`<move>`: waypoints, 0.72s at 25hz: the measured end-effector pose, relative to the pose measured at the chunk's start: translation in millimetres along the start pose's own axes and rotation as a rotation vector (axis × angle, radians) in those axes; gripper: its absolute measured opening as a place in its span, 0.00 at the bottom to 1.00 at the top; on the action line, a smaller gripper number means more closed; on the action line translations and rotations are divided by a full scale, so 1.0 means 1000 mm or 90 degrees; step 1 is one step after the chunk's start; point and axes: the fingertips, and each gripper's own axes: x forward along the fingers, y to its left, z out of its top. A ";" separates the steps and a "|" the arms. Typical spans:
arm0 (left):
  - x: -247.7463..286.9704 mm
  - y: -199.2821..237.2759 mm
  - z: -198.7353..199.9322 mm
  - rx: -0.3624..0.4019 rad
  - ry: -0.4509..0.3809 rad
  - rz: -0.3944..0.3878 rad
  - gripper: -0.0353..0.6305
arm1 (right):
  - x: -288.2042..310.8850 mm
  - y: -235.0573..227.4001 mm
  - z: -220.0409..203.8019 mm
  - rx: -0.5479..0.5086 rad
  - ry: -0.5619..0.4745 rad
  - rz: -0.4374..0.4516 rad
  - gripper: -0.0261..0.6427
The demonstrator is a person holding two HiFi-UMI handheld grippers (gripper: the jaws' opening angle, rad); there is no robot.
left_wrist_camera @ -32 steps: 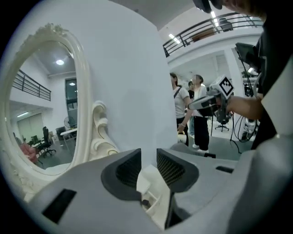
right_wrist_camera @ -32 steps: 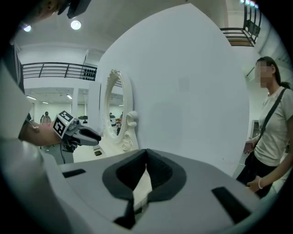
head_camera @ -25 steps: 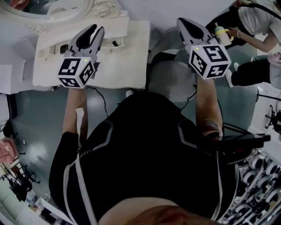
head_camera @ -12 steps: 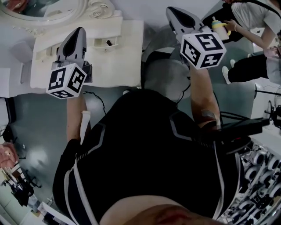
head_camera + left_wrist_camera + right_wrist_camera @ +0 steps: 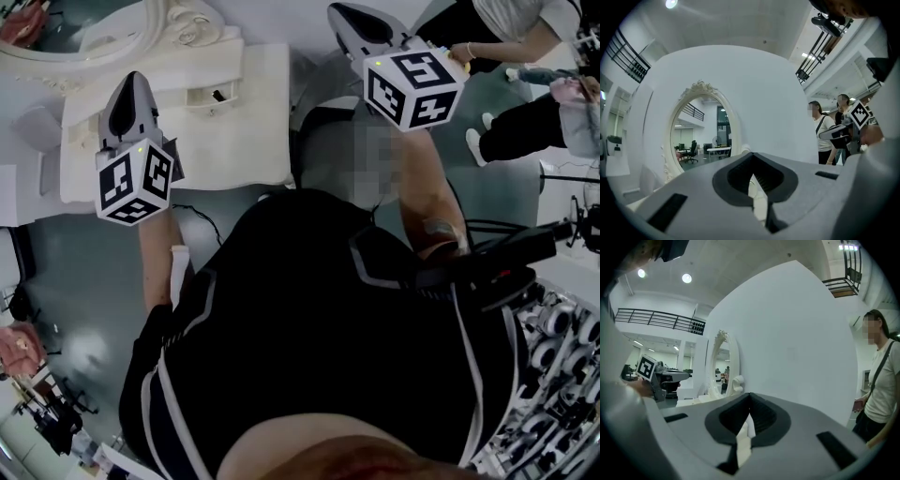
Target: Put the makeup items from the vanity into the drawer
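Observation:
The white vanity point(image 5: 253, 141) stands in front of me with its oval mirror point(image 5: 84, 33) at the back left. A small dark item point(image 5: 217, 95) lies in a recess on the vanity top; I cannot tell what it is. My left gripper point(image 5: 134, 77) hovers above the vanity's left part, shut, with nothing between its pads. In the left gripper view that gripper point(image 5: 752, 165) points up at the mirror point(image 5: 701, 126). My right gripper point(image 5: 337, 9) is raised beyond the vanity's right edge, shut and empty; the right gripper view shows it point(image 5: 749, 405) aimed at the white wall.
A grey round seat point(image 5: 328, 141) sits right of the vanity, under my right arm. Bystanders point(image 5: 525, 37) stand at the far right, one holding a small bottle. A rack of equipment point(image 5: 553, 356) fills the lower right. Grey floor point(image 5: 66, 272) lies left.
The left gripper's jaws have gone from open to shut on nothing. Both grippers have drifted leftward in the head view, and the right one has moved farther out.

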 end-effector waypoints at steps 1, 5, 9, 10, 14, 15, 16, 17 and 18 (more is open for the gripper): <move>0.000 -0.002 0.000 -0.002 0.000 -0.001 0.06 | -0.001 -0.001 -0.001 -0.001 0.003 -0.003 0.05; 0.002 -0.005 -0.002 -0.013 0.004 -0.008 0.06 | -0.001 -0.001 -0.003 -0.008 0.010 -0.004 0.04; 0.005 -0.007 -0.006 -0.013 0.015 -0.011 0.06 | 0.002 0.002 -0.005 -0.015 0.015 0.004 0.04; 0.005 -0.009 -0.006 -0.017 0.015 -0.016 0.06 | 0.002 0.002 -0.005 -0.018 0.015 0.003 0.04; 0.006 -0.008 -0.006 -0.029 0.011 -0.022 0.06 | 0.002 0.003 -0.003 -0.026 0.011 -0.003 0.04; 0.006 -0.008 -0.006 -0.028 0.010 -0.021 0.06 | 0.002 0.002 -0.003 -0.026 0.010 -0.005 0.04; 0.006 -0.008 -0.007 -0.025 0.011 -0.021 0.06 | 0.001 0.002 -0.002 -0.026 0.009 -0.006 0.04; 0.007 -0.009 -0.007 -0.023 0.013 -0.022 0.06 | 0.001 0.002 -0.002 -0.027 0.009 -0.007 0.04; 0.007 -0.010 -0.008 -0.021 0.015 -0.025 0.06 | 0.002 0.002 -0.001 -0.028 0.010 -0.007 0.04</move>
